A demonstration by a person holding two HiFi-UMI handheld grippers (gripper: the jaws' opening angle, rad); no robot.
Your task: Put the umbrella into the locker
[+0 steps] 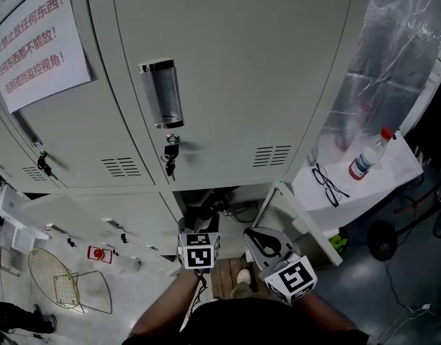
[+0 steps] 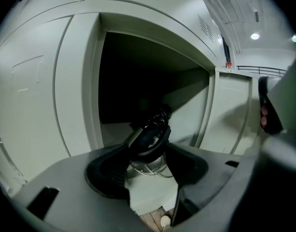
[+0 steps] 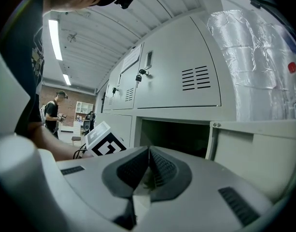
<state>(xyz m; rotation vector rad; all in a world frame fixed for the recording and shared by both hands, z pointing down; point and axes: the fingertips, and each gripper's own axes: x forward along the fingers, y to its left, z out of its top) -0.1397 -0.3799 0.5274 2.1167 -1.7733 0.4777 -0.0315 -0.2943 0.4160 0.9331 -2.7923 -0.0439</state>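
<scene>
The paper sign [image 1: 37, 45] on the locker [image 2: 82, 95] reads in red "任何东西都不能放!". The left gripper [image 2: 148, 151], tipped slightly down, clamps the handle of the umbrella [image 2: 156, 122], which lies just inside the locker's open bottom compartment. The right gripper [image 3: 148, 170], beside that opening, is pinched together and empty.

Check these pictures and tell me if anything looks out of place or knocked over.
Nothing looks spilled or damaged. A wire basket on the floor, at the head view's lower left, looks tipped on its side. Keys also hang from the closed upper locker door.
</scene>
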